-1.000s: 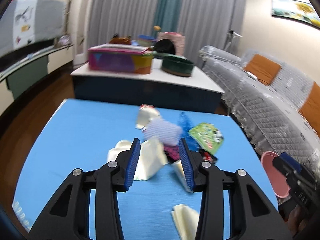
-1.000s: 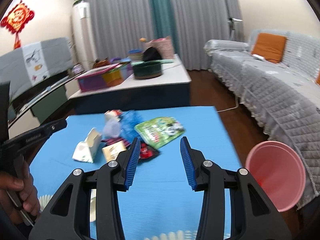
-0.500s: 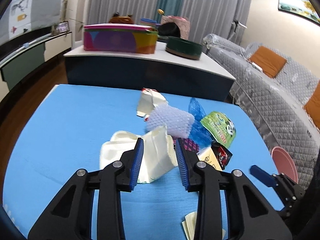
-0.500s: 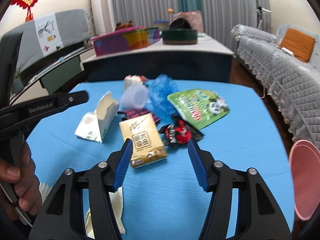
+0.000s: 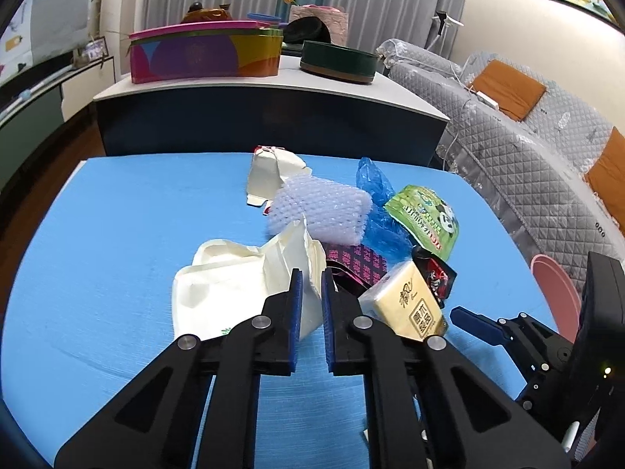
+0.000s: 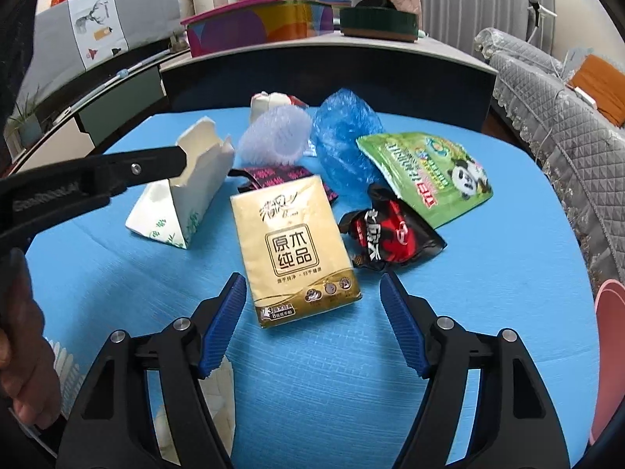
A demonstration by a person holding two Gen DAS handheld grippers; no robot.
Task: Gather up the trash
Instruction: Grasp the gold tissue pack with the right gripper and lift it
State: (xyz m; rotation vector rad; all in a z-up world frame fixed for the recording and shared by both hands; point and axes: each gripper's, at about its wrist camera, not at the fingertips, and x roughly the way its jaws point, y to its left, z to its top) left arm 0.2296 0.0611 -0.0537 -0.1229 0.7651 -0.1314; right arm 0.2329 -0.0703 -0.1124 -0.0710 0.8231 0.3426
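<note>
A blue tabletop [image 6: 488, 312] carries a heap of trash. At its left lies a torn white carton [image 5: 234, 285]; the left gripper [image 5: 311, 293] has just been closing, its jaws now pinching the carton's upright flap. The right gripper [image 6: 312, 301] has just been opening, its jaws spread wide and empty around the near end of a gold tissue pack [image 6: 293, 250].

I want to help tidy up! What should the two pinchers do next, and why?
Probably lift the left gripper: its jaws have just been closing and now pinch the wall of the torn white carton. The right gripper has been opening and hangs empty just short of the gold tissue pack.
</note>
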